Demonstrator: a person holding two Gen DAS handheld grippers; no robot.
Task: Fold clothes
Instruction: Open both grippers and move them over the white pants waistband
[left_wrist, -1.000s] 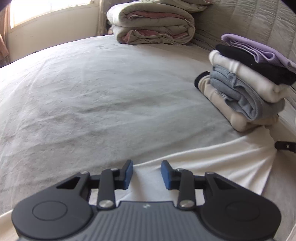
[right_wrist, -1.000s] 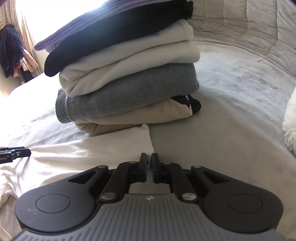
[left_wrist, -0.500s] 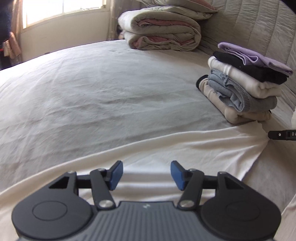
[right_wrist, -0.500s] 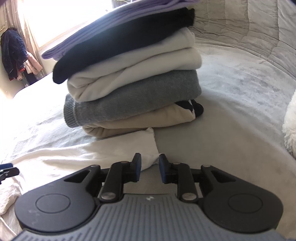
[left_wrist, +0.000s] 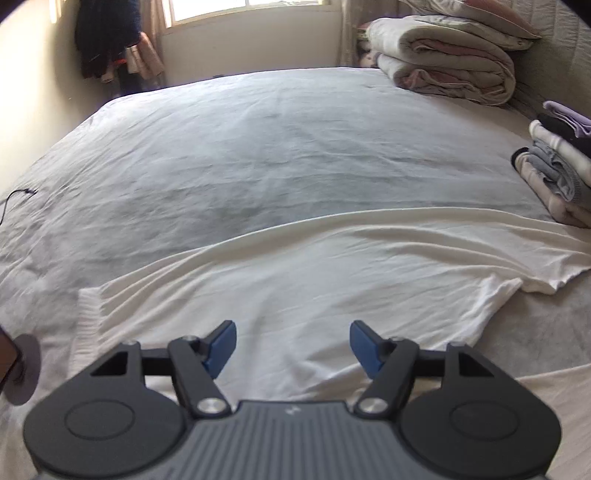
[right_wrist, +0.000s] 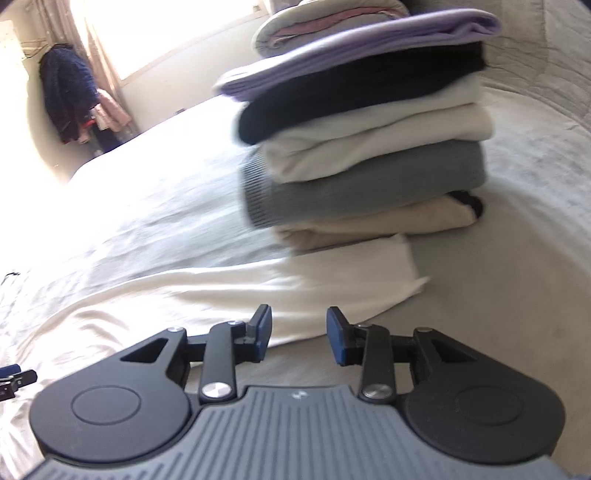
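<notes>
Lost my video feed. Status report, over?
Left tool and right tool opening, nothing between pads. White garment spread flat on bed, unfolded. Folded stack beside its far corner.

Bed (left_wrist: 258, 155) with a garment (left_wrist: 332, 280) spread across its near edge.
A stack of folded clothes (right_wrist: 362, 147) sits just behind the garment's right end, apparently touching it. Rolled bedding (left_wrist: 447, 70) lies farther back on the right; hanging clothes (left_wrist: 107, 40) are in the far left corner.
</notes>
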